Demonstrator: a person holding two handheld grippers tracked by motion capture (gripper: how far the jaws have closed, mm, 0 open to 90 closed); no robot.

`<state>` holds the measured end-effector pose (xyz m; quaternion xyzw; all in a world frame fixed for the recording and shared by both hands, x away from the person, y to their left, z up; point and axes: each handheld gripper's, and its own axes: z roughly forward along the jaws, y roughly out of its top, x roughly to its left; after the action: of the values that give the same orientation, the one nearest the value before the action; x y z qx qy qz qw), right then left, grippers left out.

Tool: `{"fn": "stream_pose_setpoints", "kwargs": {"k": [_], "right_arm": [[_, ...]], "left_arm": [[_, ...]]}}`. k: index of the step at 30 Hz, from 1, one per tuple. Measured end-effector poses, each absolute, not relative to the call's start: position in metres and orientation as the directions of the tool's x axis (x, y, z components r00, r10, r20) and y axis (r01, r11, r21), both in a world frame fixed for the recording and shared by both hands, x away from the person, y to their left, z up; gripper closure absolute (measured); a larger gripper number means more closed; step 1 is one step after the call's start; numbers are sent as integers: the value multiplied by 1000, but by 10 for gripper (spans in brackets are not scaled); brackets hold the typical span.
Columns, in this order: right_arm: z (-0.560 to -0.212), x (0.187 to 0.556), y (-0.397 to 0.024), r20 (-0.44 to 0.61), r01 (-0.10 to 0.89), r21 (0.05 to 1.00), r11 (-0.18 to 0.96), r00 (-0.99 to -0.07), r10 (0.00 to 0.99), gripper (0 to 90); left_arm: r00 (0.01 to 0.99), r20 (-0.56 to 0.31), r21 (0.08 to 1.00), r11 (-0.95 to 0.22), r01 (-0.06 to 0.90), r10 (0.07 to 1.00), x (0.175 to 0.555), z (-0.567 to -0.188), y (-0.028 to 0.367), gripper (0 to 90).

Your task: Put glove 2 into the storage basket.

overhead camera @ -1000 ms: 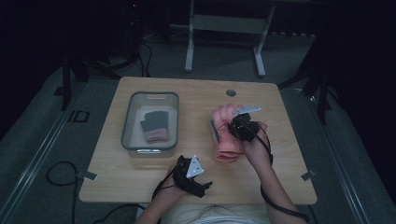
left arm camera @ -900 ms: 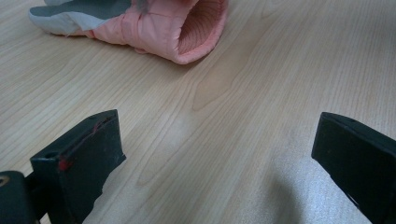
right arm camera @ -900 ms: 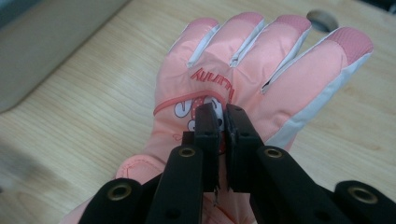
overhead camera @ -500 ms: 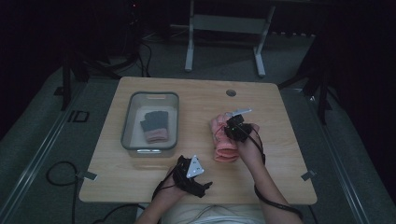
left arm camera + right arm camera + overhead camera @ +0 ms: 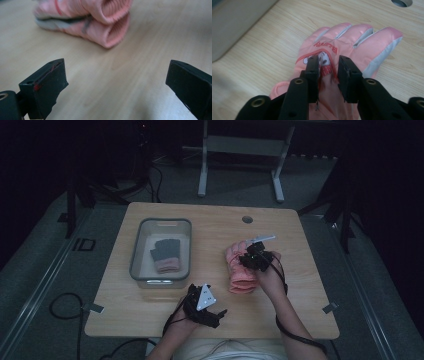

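Observation:
A pink glove [image 5: 241, 270] with a cartoon print lies flat on the wooden table [image 5: 210, 227], fingers pointing away from me. My right gripper [image 5: 248, 256] is low over its back. In the right gripper view the glove [image 5: 357, 41] spreads under the right gripper [image 5: 329, 62]. Its jaws have just been opening and stand a narrow gap apart, with a ridge of glove fabric between them, no longer pinched. My left gripper [image 5: 218, 314] rests near the front edge, wide open with nothing in it. In the left gripper view the folded pink cuff [image 5: 105, 22] lies ahead of the left gripper [image 5: 116, 72].
A clear plastic bin [image 5: 136, 257] stands at the left of the table with a dark grey, pink-cuffed glove [image 5: 165, 254] inside. A round cable hole [image 5: 247, 219] sits near the far edge. A metal stand [image 5: 240, 150] is on the floor behind.
The right hand has brought the pink glove down and toward me until it lies flat on the table. The left gripper has stayed put.

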<state>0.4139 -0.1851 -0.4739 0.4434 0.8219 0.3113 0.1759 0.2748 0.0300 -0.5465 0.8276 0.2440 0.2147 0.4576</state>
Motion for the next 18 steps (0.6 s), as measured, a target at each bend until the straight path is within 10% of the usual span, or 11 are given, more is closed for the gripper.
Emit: {"fn": "stream_pose_setpoints", "kwargs": {"k": [11, 18], "right_arm": [[-432, 398, -224, -40, 524, 747, 410, -579, 814, 633], [-430, 404, -239, -45, 517, 747, 418, -589, 807, 651]], "left_arm": [[798, -66, 882, -338, 328, 600, 285, -497, 22, 54], [772, 14, 880, -375, 293, 635, 326, -464, 4, 78]]}}
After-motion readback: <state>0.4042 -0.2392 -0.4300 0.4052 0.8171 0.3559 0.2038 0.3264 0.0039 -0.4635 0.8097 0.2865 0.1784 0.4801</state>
